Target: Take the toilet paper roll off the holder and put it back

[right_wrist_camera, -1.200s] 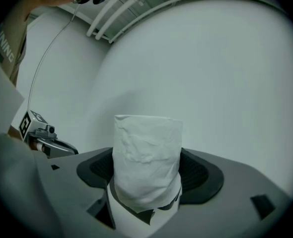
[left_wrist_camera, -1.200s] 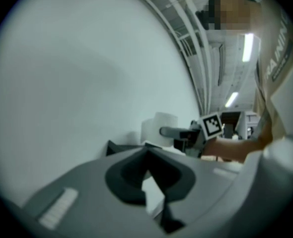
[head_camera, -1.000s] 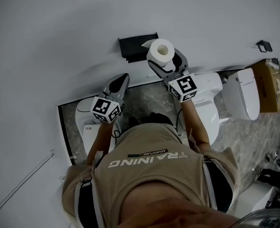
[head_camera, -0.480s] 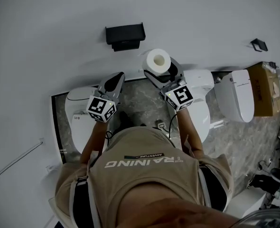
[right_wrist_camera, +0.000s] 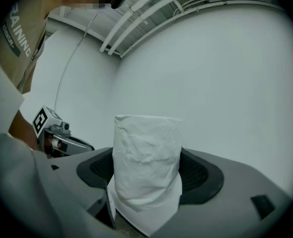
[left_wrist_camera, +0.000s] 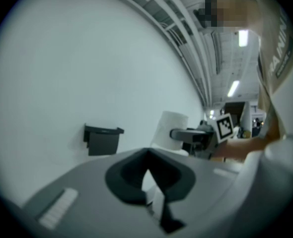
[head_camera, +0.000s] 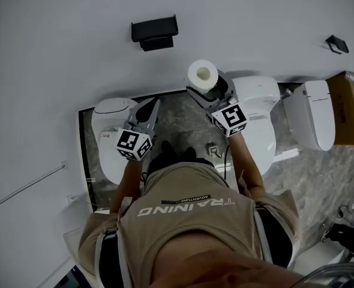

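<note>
A white toilet paper roll (head_camera: 201, 75) (right_wrist_camera: 145, 165) stands upright between the jaws of my right gripper (head_camera: 210, 89), which is shut on it, well off the wall. The black holder (head_camera: 154, 32) (left_wrist_camera: 102, 139) hangs bare on the white wall, up and to the left of the roll. My left gripper (head_camera: 147, 110) is lower left, over the floor strip, with its jaws together and nothing in them. In the left gripper view the roll (left_wrist_camera: 168, 129) and the right gripper (left_wrist_camera: 196, 135) show to the right of the holder.
A white toilet (head_camera: 110, 138) sits below my left gripper and another toilet (head_camera: 258, 119) below my right. A third toilet (head_camera: 312, 122) and a cardboard box (head_camera: 348, 107) are at the far right. A small black fitting (head_camera: 338, 43) is on the wall, upper right.
My right gripper has pulled the roll away from the holder, down and to the right. The left gripper has dropped lower and stayed shut.
</note>
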{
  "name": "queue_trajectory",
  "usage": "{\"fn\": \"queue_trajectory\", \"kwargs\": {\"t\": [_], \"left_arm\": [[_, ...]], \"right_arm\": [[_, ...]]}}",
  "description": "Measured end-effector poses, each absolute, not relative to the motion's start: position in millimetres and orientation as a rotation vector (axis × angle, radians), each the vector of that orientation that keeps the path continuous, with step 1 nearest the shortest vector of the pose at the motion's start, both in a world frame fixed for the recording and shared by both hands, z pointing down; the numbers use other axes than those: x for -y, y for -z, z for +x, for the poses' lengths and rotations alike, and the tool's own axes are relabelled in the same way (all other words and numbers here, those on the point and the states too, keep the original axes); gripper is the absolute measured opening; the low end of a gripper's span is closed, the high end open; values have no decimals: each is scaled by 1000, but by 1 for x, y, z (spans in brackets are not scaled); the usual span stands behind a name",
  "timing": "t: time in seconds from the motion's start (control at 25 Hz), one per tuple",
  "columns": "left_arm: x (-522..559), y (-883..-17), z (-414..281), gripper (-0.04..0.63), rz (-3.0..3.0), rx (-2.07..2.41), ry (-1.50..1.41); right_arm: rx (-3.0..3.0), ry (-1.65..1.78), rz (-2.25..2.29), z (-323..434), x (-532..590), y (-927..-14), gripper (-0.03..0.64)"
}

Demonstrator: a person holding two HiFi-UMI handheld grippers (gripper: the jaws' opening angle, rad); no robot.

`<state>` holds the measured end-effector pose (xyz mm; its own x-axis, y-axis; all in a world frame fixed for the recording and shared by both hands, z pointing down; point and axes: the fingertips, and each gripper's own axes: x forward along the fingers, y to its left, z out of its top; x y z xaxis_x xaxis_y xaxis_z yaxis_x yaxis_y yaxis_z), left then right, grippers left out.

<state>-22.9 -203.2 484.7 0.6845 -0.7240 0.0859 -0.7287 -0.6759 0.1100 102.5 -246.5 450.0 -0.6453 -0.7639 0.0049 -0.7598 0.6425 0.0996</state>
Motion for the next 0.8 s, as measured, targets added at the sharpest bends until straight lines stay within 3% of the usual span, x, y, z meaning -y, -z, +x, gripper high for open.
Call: {"fn": "queue_trajectory", "kwargs": {"t": [0.32,0.8], "left_arm": [[195,-465,-21,0,2783,1227,18],[203,-446,-27,0,2826,1210,58]], "right_arm": [[2780,196,1348,101,265,-438,362],[2825,289,1282,47,390,-405,363]]}}
